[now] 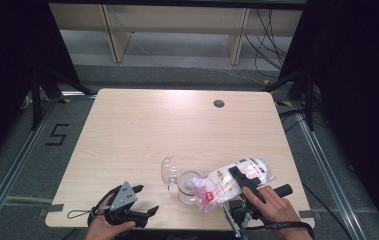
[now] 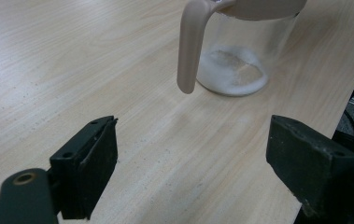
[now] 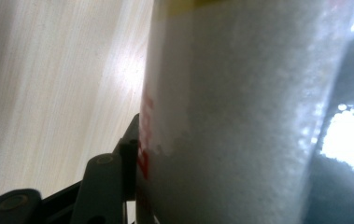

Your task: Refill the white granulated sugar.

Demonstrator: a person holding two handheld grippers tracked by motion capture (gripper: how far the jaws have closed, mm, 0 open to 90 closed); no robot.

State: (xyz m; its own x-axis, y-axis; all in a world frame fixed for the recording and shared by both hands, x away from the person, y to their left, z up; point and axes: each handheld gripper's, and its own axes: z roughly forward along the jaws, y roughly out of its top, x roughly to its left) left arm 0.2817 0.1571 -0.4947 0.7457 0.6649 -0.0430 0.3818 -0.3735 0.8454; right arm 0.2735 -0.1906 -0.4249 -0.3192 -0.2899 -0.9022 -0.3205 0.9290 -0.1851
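A clear jar [image 1: 188, 187] stands near the table's front edge with its see-through lid [image 1: 169, 172] flipped up to the left. In the left gripper view the jar [image 2: 240, 60] has a beige handle [image 2: 191, 46] and a thin layer of white grains at the bottom. My right gripper [image 1: 242, 181] is shut on a plastic bag of white grains [image 1: 222, 184] with a pink label, tilted so its low end is at the jar's mouth. One black finger [image 3: 128, 154] presses the bag [image 3: 240, 116]. My left gripper [image 1: 147, 199] rests open and holds nothing, left of the jar [image 2: 198, 140].
The pale wooden table [image 1: 142, 130] has a round cable hole [image 1: 219, 103] at the back right. Its front edge runs close under both hands. Dark curtains flank the table, and a shelf frame stands beyond it.
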